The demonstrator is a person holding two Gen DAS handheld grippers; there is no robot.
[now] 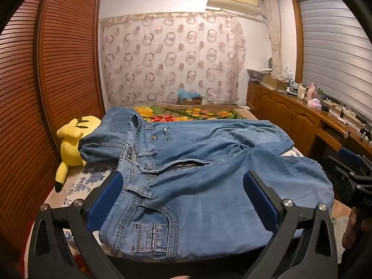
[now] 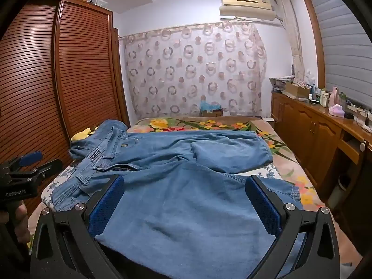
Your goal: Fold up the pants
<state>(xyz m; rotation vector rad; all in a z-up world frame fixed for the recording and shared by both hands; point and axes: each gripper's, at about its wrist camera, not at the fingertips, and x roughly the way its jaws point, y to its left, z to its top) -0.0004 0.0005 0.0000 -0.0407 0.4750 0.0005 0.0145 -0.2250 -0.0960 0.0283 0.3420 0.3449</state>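
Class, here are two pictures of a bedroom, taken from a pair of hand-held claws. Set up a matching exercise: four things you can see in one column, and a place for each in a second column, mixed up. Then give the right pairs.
Things:
1. jeans
2. yellow plush toy
3. air conditioner
4. pink tissue box

Places:
A. high on the back wall
B. on the wooden counter at the right
C. spread out on the bed, in front of both claws
D. at the bed's left edge, beside the wardrobe

Pairs: 1-C, 2-D, 3-A, 4-B
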